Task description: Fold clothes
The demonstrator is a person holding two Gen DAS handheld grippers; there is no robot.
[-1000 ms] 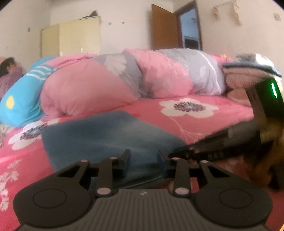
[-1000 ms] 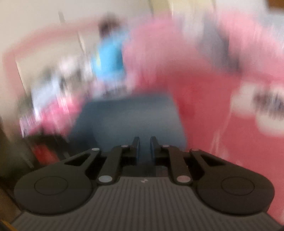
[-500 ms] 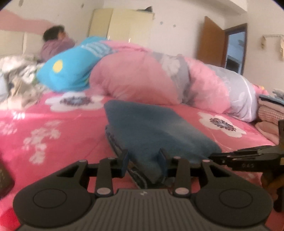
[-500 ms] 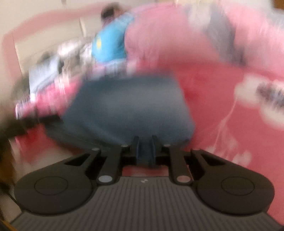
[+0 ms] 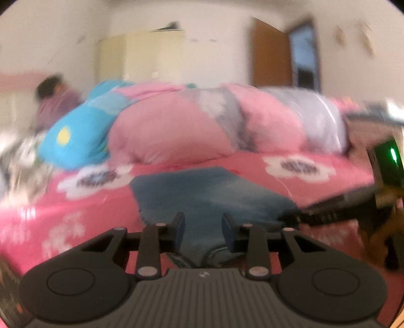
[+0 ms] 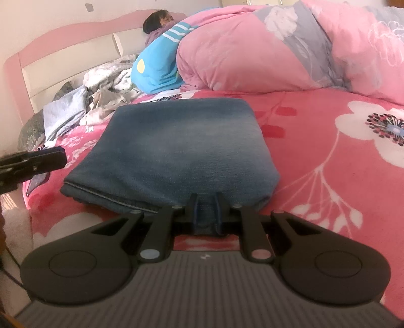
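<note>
- Broadly, the pink floral bed [image 6: 315, 131] carries the blue jeans [image 6: 176, 148], lying as a compact folded bundle, so folding looks far along.
- Right gripper [image 6: 206, 212] pinches the jeans' near edge.
- Left gripper [image 5: 202, 228] straddles denim, jaws parted.

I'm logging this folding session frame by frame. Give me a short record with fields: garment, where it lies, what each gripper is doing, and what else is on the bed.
garment: folded blue jeans
surface: pink floral bedsheet
right gripper: shut on the near edge of the jeans
left gripper: fingers apart, straddling a jeans edge, not clamped
behind: rolled pink and grey quilt, blue pillow
by the headboard: a person lying down, rumpled clothes
left view: motion-blurred
</note>
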